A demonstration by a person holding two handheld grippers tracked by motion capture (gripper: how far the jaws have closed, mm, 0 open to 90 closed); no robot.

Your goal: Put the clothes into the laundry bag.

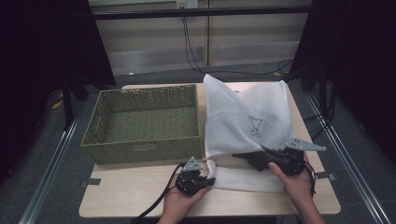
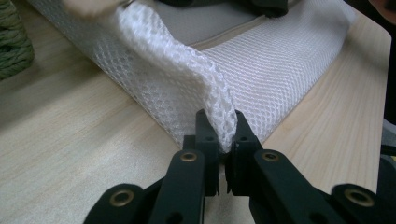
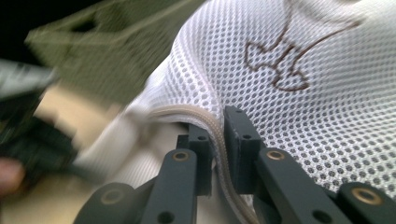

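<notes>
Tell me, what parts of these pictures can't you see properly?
- Inside the white mesh bag: hidden by its own cloth in the high view.
- Green basket and the left gripper: smeared by blur in the right gripper view.
- Fingers of the right gripper: dark and small in the high view.
- Basket: cut off by the left edge in the left gripper view.
</notes>
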